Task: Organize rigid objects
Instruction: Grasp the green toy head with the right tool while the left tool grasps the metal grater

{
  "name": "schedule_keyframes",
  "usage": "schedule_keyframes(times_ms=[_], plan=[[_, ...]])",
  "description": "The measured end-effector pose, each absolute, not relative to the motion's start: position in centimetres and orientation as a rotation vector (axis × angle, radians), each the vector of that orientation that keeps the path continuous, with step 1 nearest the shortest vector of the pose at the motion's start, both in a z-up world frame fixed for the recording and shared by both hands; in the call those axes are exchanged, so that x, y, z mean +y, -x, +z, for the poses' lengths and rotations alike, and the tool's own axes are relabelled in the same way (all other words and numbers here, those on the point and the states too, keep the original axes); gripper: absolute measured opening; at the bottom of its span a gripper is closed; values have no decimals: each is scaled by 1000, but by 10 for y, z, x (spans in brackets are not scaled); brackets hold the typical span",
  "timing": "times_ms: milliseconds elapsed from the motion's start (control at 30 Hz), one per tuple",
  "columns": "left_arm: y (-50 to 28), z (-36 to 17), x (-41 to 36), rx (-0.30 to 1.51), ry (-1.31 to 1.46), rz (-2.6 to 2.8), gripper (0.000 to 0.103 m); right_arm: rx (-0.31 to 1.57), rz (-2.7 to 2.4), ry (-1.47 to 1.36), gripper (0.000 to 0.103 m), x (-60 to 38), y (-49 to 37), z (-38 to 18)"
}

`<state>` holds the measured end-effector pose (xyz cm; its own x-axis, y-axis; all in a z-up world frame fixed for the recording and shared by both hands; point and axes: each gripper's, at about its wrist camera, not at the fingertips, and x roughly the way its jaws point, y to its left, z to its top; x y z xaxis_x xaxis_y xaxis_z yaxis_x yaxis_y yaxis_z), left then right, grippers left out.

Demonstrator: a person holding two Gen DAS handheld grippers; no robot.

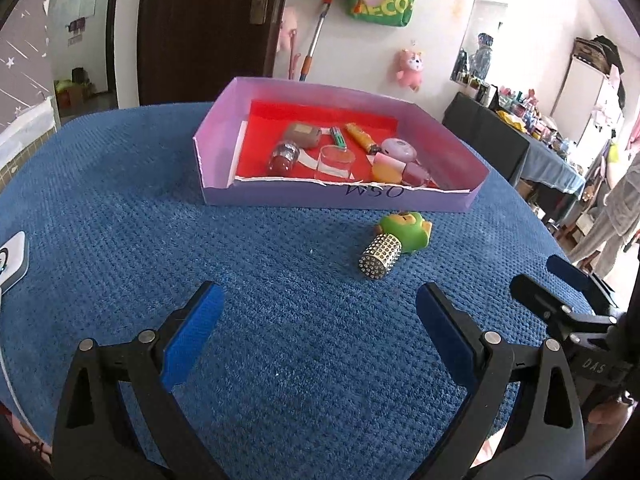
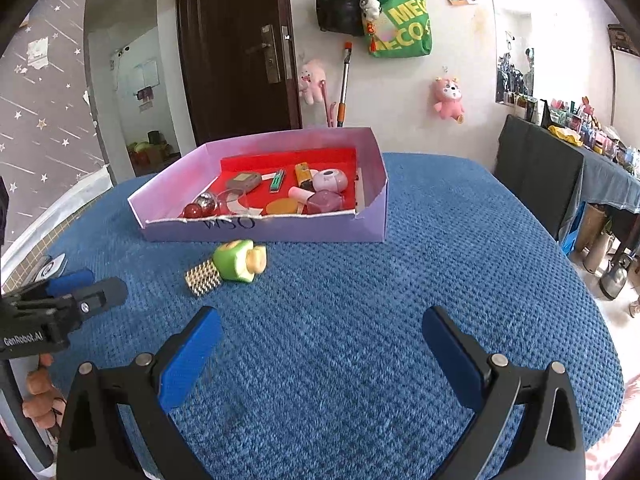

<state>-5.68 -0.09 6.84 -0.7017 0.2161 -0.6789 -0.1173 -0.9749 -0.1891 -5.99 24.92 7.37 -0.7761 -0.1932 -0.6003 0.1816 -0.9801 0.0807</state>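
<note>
Mostly sorted already, by the look of it: inside the shallow lilac cardboard tray with a red lining [image 1: 448, 140], a brown rounded pouch-like case [image 1: 302, 135], a clear plastic cup [image 1: 336, 162], an orange tube [image 1: 362, 138], a pale pink round compact [image 1: 398, 150] and several smaller pieces, crowded toward the tray's near wall. Left outside, two items on the blue textured tablecloth [image 1: 280, 320], just beside the tray's near wall and toward its right-hand corner in the left wrist view: a green and yellow rubbery animal-head toy [image 1: 406, 232] and a silver studded metal cylinder [image 1: 380, 256], touching each other. Cylinder lying on its side, long axis slanted, one end against the toy, the other aimed back toward the near edge of the tablecloth. Toy tipped over too, face up toward the tray.

Left gripper [image 1: 316, 320] spread wide, nothing between the blue pads, hovering over bare cloth short of the pair. Right gripper [image 2: 320, 344] equally wide and empty, off to the right of the pair. Probably two pickups remaining, cylinder nearest the left gripper.
</note>
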Motion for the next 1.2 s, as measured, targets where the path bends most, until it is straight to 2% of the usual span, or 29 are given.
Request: schedule_keyframes(times_ms=[267,600,667,800,867,1000,1033,1133,1200], plan=[[87,58,9,-162,1214,2657,98,-43,-2739,-997,103,253,91,80],[122,49,23,-125,1281,2527,96,-121,-2444,-1189,103,235,161,72],[126,48,28,-85,1281,2513,88,-126,-2373,-1252,102,228,173,63],[134,44,36,-27,1295,2461,80,-165,-2274,-1345,101,221,191,48],[137,42,41,-11,1300,2438,72,-175,-2239,-1384,100,217,198,42],[143,38,48,27,1299,2420,65,-135,-2237,-1387,100,206,206,42],[144,38,48,35,1291,2423,63,-132,-2231,-1385,97,204,207,43],[149,38,48,23,1274,2413,53,-144,-2164,-1379,78,198,208,44],[149,39,49,-7,1256,2368,37,-235,-2056,-1378,52,197,208,43]])
